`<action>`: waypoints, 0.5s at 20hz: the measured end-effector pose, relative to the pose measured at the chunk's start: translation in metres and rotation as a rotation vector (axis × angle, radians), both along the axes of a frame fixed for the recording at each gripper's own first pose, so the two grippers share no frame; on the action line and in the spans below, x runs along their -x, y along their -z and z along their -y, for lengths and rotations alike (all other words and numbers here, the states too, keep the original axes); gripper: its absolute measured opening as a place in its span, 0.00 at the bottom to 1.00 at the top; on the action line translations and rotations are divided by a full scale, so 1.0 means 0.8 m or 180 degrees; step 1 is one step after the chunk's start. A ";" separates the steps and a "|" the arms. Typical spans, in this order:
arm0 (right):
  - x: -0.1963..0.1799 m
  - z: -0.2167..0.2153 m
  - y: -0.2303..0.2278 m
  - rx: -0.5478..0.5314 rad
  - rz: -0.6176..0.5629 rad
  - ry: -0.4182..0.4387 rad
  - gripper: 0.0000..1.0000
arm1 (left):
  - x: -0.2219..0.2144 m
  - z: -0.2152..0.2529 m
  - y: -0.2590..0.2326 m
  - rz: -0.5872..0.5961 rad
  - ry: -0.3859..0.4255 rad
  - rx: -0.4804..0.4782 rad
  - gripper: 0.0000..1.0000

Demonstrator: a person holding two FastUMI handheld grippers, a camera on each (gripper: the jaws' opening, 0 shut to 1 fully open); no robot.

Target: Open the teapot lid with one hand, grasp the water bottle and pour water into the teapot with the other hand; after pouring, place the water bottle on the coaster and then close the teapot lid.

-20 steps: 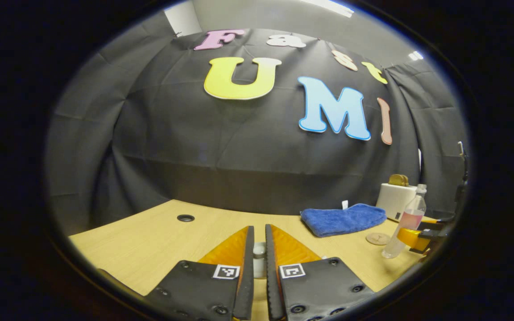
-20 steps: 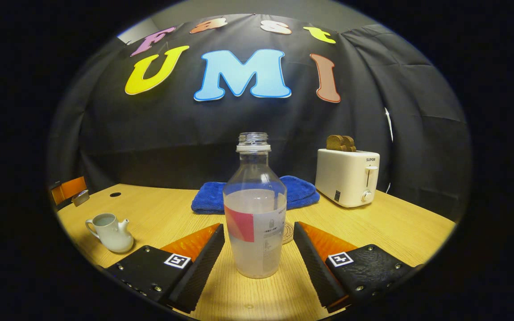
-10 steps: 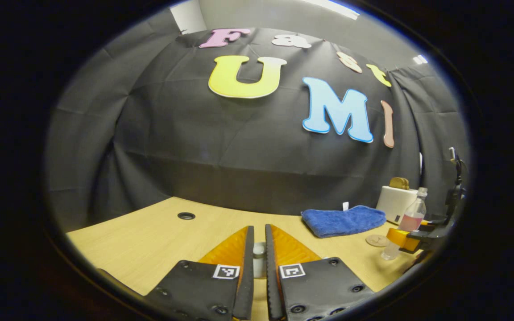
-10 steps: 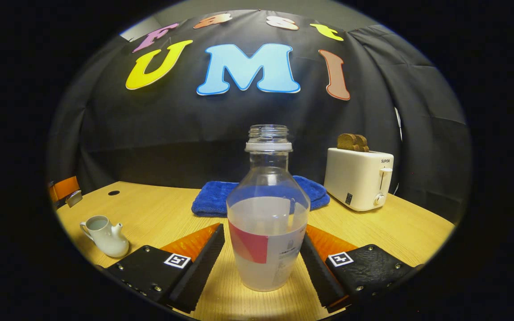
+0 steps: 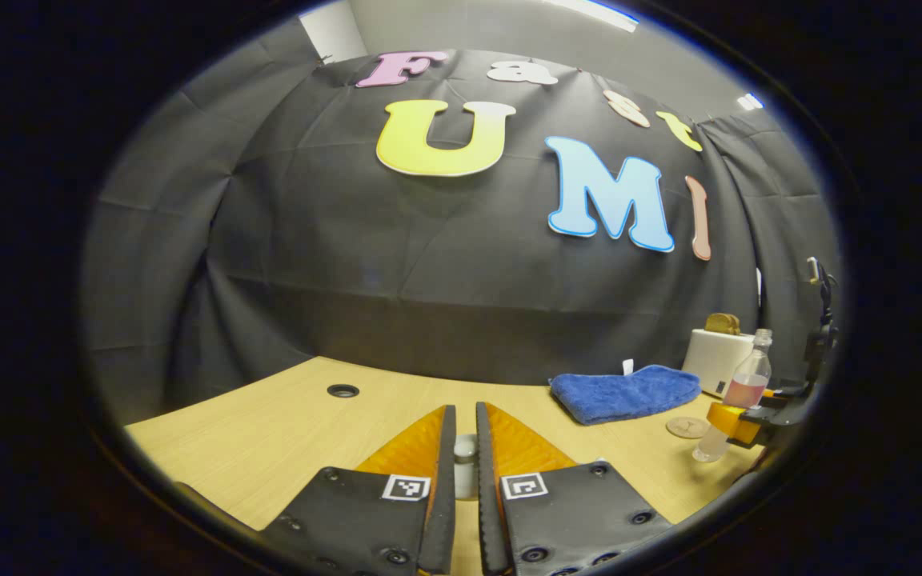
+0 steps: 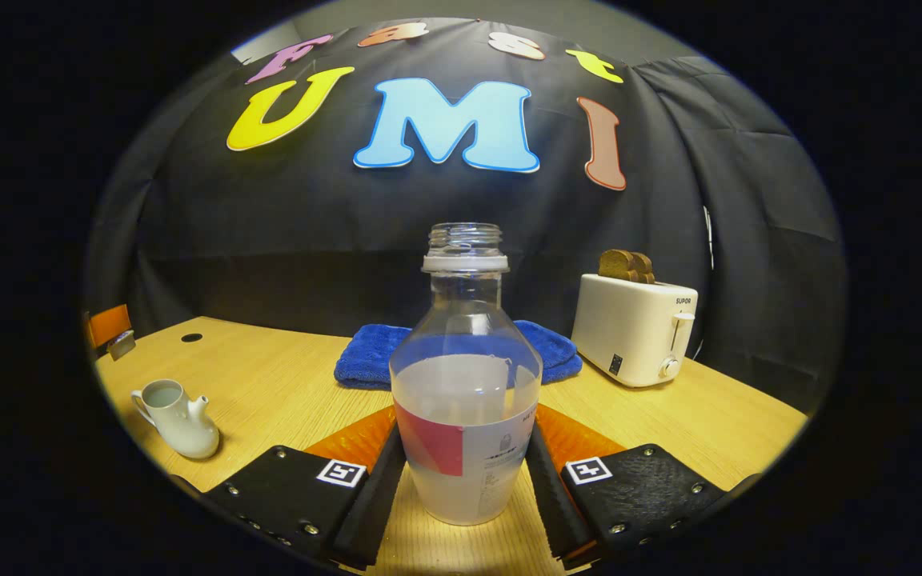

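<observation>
- Your right gripper (image 6: pixel 465 472) is clamping the bottle (image 6: pixel 465 384): both fingers are pressing its lower sides, w/ the base sitting on the table (image 6: pixel 285 384).
- Bottle is standing upright, uncapped; clear plastic, round shoulder, threaded neck w/ a pale collar ring, cloudy water filling approx the lower half, a label wrapping the body.
- Your left gripper (image 5: pixel 461 472) is pinching the lid (image 5: pixel 466 472), fingers nearly together on it; it's a small pale, smooth piece showing in the narrow gap, held above the wood-grain table.
- Teapot (image 6: pixel 177 416) is sitting lidless at the left in the right gripper view, well apart from the bottle: glossy white ceramic, loop handle, short spout, mouth open.
- Coaster (image 5: pixel 687 426) is lying flat, a thin round tan disc, just beside the bottle in the left gripper view; can't tell the material.
- Blue towel (image 6: pixel 365 360) is lying folded behind the bottle, fluffy terry pile.
- Toaster (image 6: pixel 633 328) is standing at the right rear, boxy w/ rounded corners, smooth cream shell, brown toast poking out the top.
</observation>
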State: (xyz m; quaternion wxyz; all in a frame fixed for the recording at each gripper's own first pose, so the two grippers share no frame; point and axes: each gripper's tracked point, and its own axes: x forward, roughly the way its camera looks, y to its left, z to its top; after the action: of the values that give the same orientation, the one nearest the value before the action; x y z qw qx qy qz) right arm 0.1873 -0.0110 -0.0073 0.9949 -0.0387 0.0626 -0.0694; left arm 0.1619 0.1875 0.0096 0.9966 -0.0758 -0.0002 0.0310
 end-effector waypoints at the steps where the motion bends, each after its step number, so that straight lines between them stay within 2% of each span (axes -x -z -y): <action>1: 0.001 -0.001 -0.001 0.0063 0.0016 0.0010 0.76 | 0.001 -0.004 -0.003 0.0017 -0.0008 0.0007 0.22; 3: 0.001 -0.007 -0.005 0.0198 0.0039 0.0007 0.76 | 0.005 -0.016 -0.009 0.0051 -0.0060 -0.0017 0.18; 6: -0.003 -0.022 -0.004 0.0462 -0.0010 -0.0075 0.76 | 0.006 -0.038 -0.011 0.0059 -0.0129 -0.0016 0.21; 10: -0.008 -0.047 -0.004 0.1113 -0.0081 -0.0237 0.75 | 0.006 -0.070 0.001 0.0013 -0.0226 0.0211 0.22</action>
State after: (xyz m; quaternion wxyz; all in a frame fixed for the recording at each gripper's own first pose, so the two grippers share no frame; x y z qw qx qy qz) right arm 0.1934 0.0268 -0.0043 0.9740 -0.2142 0.0608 -0.0419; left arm 0.1575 0.2433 0.0086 0.9919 -0.1087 -0.0038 0.0661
